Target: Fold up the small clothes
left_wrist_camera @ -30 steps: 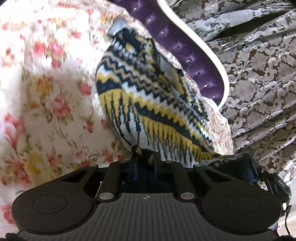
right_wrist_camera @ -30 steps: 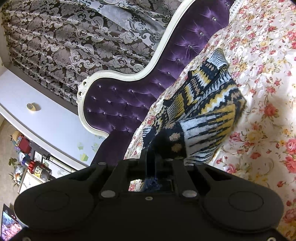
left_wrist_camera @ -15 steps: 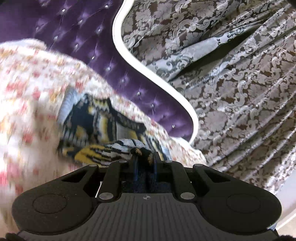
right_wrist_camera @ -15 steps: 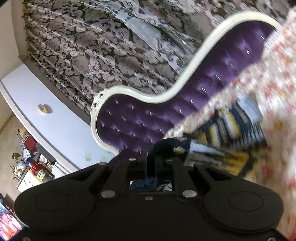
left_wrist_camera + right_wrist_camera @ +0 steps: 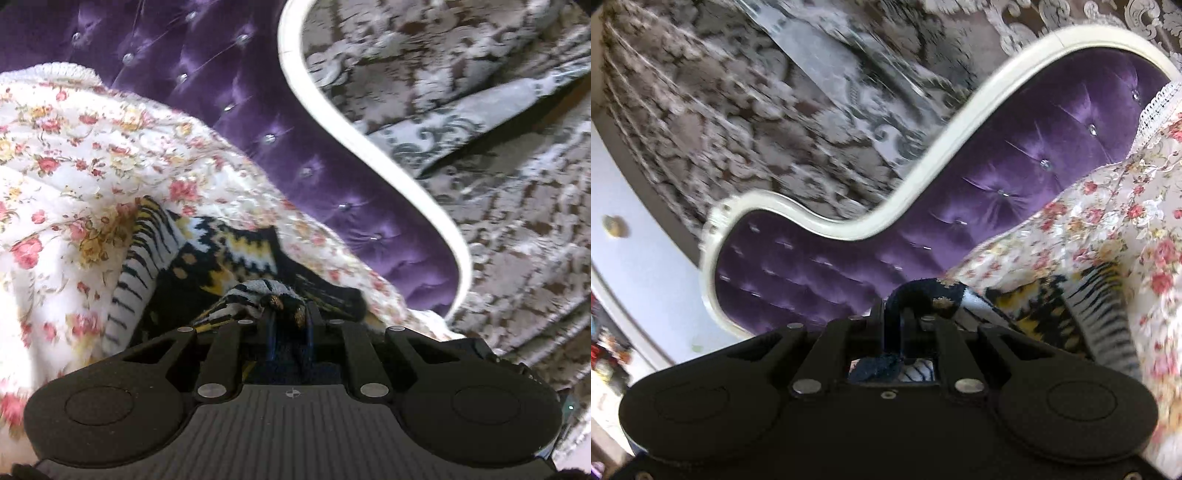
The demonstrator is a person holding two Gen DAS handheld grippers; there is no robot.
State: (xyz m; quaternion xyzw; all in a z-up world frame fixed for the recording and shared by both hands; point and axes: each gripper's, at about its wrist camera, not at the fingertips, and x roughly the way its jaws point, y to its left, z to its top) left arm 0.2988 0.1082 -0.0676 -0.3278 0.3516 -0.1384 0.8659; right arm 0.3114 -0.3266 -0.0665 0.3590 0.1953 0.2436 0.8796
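Left gripper (image 5: 290, 314): jaws drawn together on a bunched fold of the knitted garment (image 5: 236, 254), pinching navy fabric with gold dots close to the camera.
Right gripper (image 5: 897, 317): jaws clamped on a rolled navy edge of the same knitted garment (image 5: 1049, 306), which arches up over the fingertips.
Garment: navy, yellow and white zigzag knit, lying low across the floral bedspread (image 5: 92, 166) and stretched between the two tools; a black-and-white striped band runs along one side.
Bedspread: cream with pink and yellow roses, a lace edge at the top.
Headboard (image 5: 1015, 177): purple tufted velvet with a curved white frame, directly behind the bedspread.
Backdrop: brown-and-silver damask curtain (image 5: 498, 184), blurred.
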